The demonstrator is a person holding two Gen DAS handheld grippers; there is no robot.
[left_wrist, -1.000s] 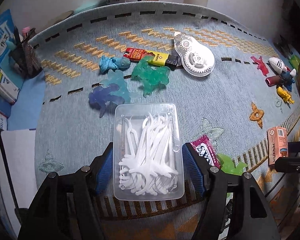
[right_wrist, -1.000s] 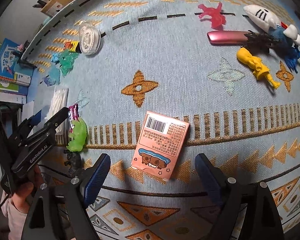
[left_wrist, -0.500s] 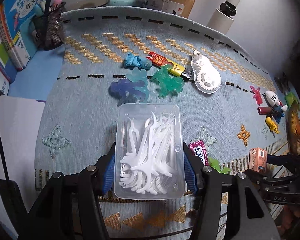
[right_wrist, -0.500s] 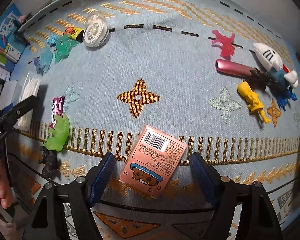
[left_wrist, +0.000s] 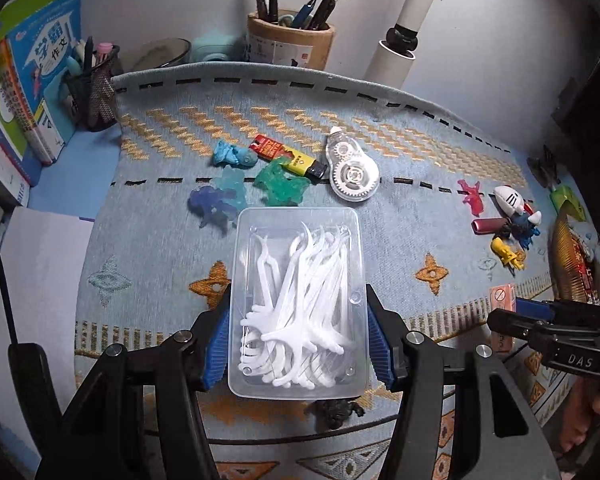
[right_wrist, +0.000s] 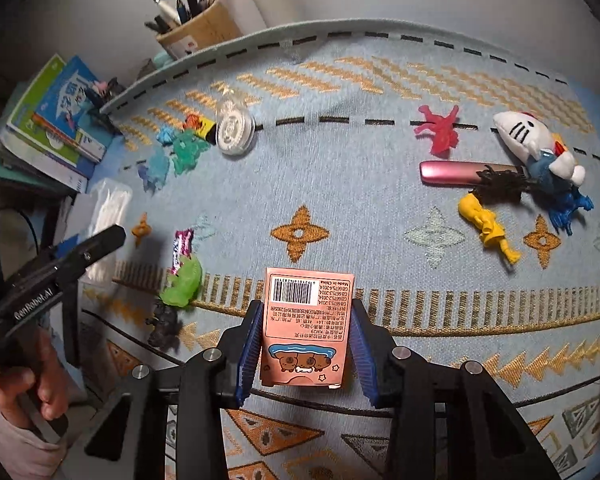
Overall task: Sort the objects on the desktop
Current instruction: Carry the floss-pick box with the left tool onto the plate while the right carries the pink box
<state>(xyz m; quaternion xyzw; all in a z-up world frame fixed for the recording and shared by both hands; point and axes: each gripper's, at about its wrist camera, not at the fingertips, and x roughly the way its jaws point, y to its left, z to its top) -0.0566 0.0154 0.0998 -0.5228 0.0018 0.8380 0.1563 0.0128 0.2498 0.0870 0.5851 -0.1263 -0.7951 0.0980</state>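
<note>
On my far left stood a stack of blue and green books (left_wrist: 24, 80) and a black mesh pen cup (left_wrist: 94, 88) holding pens, just off the left edge of the pale blue woven mat with gold patterns (left_wrist: 160, 248). Bare mat lay open left of my left gripper (left_wrist: 298, 338), whose blue pads pressed both long sides of the clear plastic box (left_wrist: 296, 300) filled with white floss picks (left_wrist: 300, 312). Beyond it clustered translucent blue and green toy figures (left_wrist: 236, 188) and a clear correction-tape dispenser (left_wrist: 352, 170). Past the mat's far edge a tan round pen holder (left_wrist: 290, 42) held several pens. The middle mat was free. My right gripper (right_wrist: 306, 350) was closing, the pink cardboard box with a barcode (right_wrist: 306, 320) between its pads, which looked against its sides. Further right lay a white plush toy (right_wrist: 524, 132).
</note>
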